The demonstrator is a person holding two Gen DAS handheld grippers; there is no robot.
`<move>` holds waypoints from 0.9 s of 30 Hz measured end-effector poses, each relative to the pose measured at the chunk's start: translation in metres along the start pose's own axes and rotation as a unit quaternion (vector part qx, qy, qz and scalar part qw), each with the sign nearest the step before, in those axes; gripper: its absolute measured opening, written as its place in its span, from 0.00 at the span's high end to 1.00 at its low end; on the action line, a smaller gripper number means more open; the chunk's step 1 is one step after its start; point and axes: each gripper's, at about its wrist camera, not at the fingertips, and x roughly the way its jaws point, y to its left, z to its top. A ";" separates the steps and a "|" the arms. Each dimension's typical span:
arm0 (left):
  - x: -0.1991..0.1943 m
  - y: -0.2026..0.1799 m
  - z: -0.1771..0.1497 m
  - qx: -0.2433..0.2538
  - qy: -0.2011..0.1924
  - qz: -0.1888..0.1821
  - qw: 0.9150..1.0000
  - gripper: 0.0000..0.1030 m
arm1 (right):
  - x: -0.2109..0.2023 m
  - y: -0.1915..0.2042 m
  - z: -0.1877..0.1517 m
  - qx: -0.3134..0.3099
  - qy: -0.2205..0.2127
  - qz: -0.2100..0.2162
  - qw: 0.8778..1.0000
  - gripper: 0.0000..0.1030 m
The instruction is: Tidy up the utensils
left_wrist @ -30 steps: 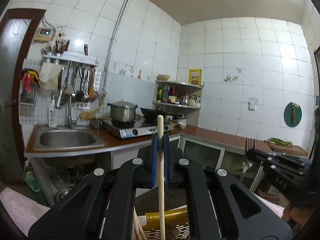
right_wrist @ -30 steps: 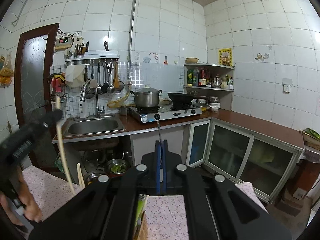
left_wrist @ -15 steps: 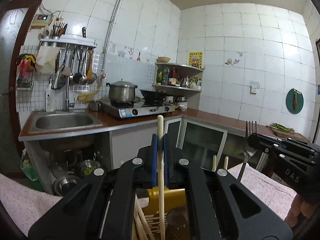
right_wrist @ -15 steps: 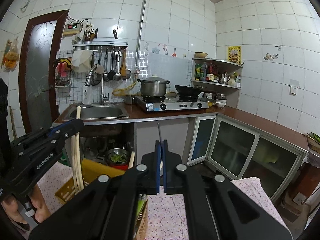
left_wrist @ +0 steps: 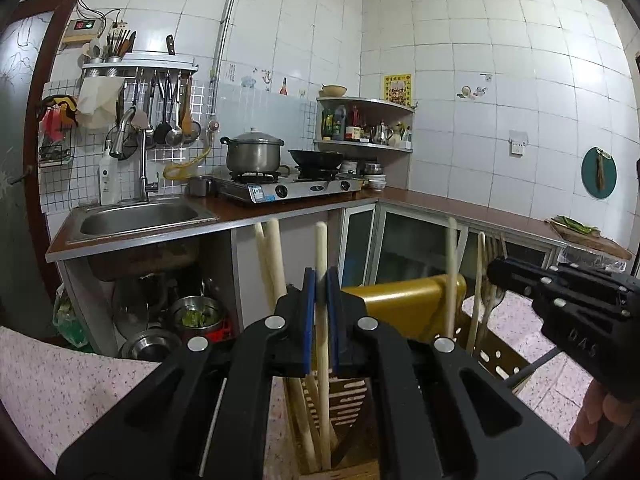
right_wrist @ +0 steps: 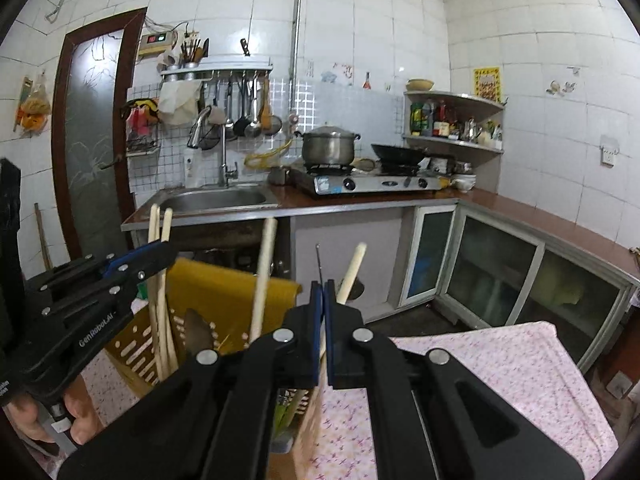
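My left gripper (left_wrist: 319,280) is shut on a pale wooden chopstick (left_wrist: 321,248), held upright with its lower end inside the yellow slotted utensil holder (left_wrist: 404,304). Several other chopsticks (left_wrist: 272,256) stand in the holder. My right gripper (right_wrist: 323,292) is shut on a thin metal fork handle (right_wrist: 319,260); in the left wrist view it (left_wrist: 496,276) holds the fork (left_wrist: 490,304) tines-down beside the holder's right side. The left gripper (right_wrist: 160,252) also shows at the left of the right wrist view, over the holder (right_wrist: 224,284).
The holder stands on a pink flowered tablecloth (right_wrist: 480,376). Behind are a counter with a sink (left_wrist: 136,216), a gas stove with a pot (left_wrist: 254,154) and wok, hanging ladles, a corner shelf of bottles, and glass-door cabinets (right_wrist: 492,268).
Both grippers have come down towards the yellow holder. The chopstick's lower end now sits among the other chopsticks in it, and the fork has dropped beside the holder.
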 end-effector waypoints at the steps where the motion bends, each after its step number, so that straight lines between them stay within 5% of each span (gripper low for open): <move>1: 0.000 0.000 -0.001 -0.001 0.001 0.000 1.000 0.96 | 0.002 0.001 -0.003 -0.001 0.003 0.003 1.000 0.98; 10: -0.009 0.002 -0.005 -0.005 0.019 0.005 1.000 0.94 | 0.014 0.005 -0.015 0.029 0.036 0.027 0.999 0.95; 13: -0.021 0.009 -0.005 -0.013 0.032 0.006 0.999 0.76 | 0.016 -0.005 -0.017 0.059 0.056 0.035 0.996 0.94; 14: -0.027 0.012 -0.005 -0.016 0.031 0.012 0.999 0.62 | 0.015 -0.011 -0.019 0.075 0.061 0.039 0.995 0.89; 16: -0.044 0.019 -0.005 -0.025 0.025 0.023 0.999 0.42 | 0.005 -0.017 -0.022 0.093 0.049 0.038 0.994 0.35; 23: -0.107 0.036 -0.006 -0.042 0.027 0.042 0.998 0.05 | -0.044 -0.011 -0.024 0.089 0.026 0.010 0.996 0.27; 27: -0.159 0.044 -0.016 -0.046 0.035 0.058 0.997 0.05 | -0.095 0.005 -0.039 0.077 0.012 -0.012 0.997 0.14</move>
